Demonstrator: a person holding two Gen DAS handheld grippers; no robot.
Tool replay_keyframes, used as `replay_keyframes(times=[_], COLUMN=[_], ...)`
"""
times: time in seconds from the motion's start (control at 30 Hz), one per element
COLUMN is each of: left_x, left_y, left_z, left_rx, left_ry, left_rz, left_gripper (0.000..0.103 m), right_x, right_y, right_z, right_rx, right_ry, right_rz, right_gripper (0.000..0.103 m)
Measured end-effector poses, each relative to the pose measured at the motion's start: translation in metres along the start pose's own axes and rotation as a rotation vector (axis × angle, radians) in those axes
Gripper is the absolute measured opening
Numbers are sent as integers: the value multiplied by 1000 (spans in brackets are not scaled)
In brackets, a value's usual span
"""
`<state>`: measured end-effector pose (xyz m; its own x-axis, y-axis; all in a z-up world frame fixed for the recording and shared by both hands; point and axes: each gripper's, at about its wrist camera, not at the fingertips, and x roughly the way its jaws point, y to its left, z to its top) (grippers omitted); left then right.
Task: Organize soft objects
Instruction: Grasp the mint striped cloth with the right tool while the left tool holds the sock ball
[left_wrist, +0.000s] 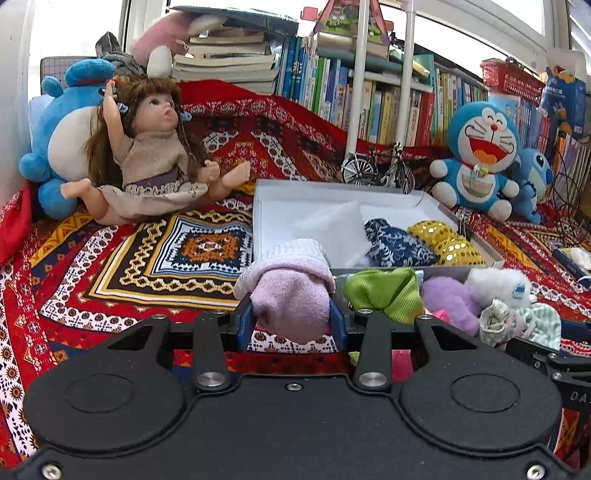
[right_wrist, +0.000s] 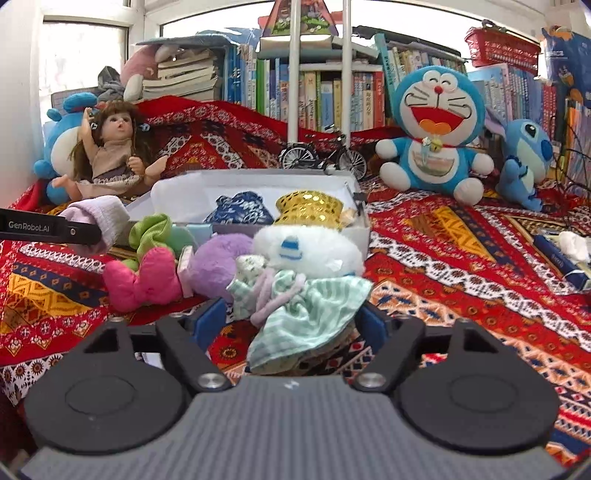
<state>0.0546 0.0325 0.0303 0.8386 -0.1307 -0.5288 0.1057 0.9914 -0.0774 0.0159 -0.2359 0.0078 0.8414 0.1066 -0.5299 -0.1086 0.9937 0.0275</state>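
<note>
My left gripper (left_wrist: 291, 321) is shut on a rolled pale pink sock (left_wrist: 291, 291), held just in front of the white box (left_wrist: 273, 195); the sock also shows in the right wrist view (right_wrist: 103, 218). The box holds a blue patterned pouch (left_wrist: 395, 243) and a gold sequin pouch (left_wrist: 447, 240). My right gripper (right_wrist: 295, 321) has its jaws wide around a green striped cloth bundle (right_wrist: 306, 314), and I cannot tell whether they press it. Beside it lie a white fluffy toy (right_wrist: 310, 247), a purple plush (right_wrist: 218, 266), a pink bow (right_wrist: 144, 280) and a green cloth (right_wrist: 151, 232).
A doll (left_wrist: 155, 158) and a blue plush (left_wrist: 62, 133) sit at the back left. A Doraemon plush (left_wrist: 476, 155), a Stitch plush (right_wrist: 524, 162) and a model bicycle (left_wrist: 380, 170) stand behind the box, before a bookshelf. A patterned red cloth (left_wrist: 147, 258) covers the surface.
</note>
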Motion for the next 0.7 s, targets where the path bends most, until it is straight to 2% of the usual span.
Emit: replay_keyframes(times=[0.1,0.3,0.37,0.4,0.5,0.7], left_x=[-3,-5,-6,-6,-6,-5], left_y=[0,3,5,5,7,10], left_z=[3,8,11,12,18,32], left_rx=[1,-2,-8,-10,-13,-28], left_ry=[-9,-17,-19,-21,-33,-53], left_rz=[-4,-5,-5,-6,-4,-10], left_gripper=[39,39,39,39,39,39], right_x=[-1,-10,-14,-16,-22,-29], right_y=[-2,-4,-6,-7,-14,-23], right_z=[1,7,12,15,23,37], right_rx=[2,25,43,61,105,120], right_ry=[13,-2,-14,-22,-43,-89], right_rz=[-15,-4,-12,-17,-25,-46], right_gripper=[50,25,23,17,12,8])
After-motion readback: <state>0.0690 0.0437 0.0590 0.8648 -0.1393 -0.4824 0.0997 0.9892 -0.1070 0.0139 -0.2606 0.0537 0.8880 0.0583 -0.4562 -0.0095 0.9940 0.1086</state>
